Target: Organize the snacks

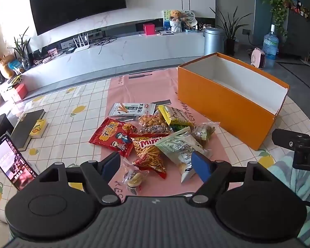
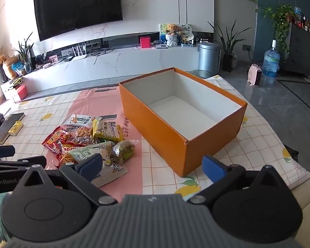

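A pile of snack packets lies on a pink mat: a red packet [image 1: 113, 137], a Mimi stick-snack bag [image 1: 150, 155], a pale green bag [image 1: 179, 146], a yellow packet [image 1: 175, 116] and a white stick-biscuit packet [image 1: 132, 109]. The pile also shows in the right wrist view [image 2: 88, 142]. An open orange box [image 1: 227, 105], white and empty inside [image 2: 184, 111], stands to the right of the pile. My left gripper [image 1: 156, 165] is open and empty, just short of the pile. My right gripper [image 2: 153, 168] is open and empty, near the box's front corner.
A phone [image 1: 12, 161] leans at the table's left edge. A dark book with a yellow packet [image 1: 37, 127] lies at far left. The right gripper [image 1: 297, 144] shows at the left view's right edge. A TV console, bin and water bottle stand beyond the table.
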{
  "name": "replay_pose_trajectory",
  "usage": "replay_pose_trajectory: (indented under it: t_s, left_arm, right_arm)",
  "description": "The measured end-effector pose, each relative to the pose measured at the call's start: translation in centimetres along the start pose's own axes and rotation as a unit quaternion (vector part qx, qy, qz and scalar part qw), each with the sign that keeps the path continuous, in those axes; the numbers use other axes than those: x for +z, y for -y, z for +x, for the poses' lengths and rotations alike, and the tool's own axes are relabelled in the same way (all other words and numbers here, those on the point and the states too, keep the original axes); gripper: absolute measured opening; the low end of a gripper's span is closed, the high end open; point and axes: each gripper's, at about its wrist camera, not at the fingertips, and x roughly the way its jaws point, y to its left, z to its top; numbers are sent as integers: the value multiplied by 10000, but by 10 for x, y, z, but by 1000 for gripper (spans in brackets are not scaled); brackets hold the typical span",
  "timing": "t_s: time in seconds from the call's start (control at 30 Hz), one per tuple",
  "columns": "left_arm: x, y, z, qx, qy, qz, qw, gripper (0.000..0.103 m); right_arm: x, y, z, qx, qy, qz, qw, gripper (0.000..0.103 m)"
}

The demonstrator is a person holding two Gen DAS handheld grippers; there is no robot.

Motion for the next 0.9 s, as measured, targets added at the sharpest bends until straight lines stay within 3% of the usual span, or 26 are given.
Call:
replay_pose_trajectory:
  t_s: [0.9]
  left_arm:
    - [-5, -11, 4, -35, -129, -166, 9998, 91]
  right_arm:
    - [4, -16, 0, -146, -45, -219, 9996, 99]
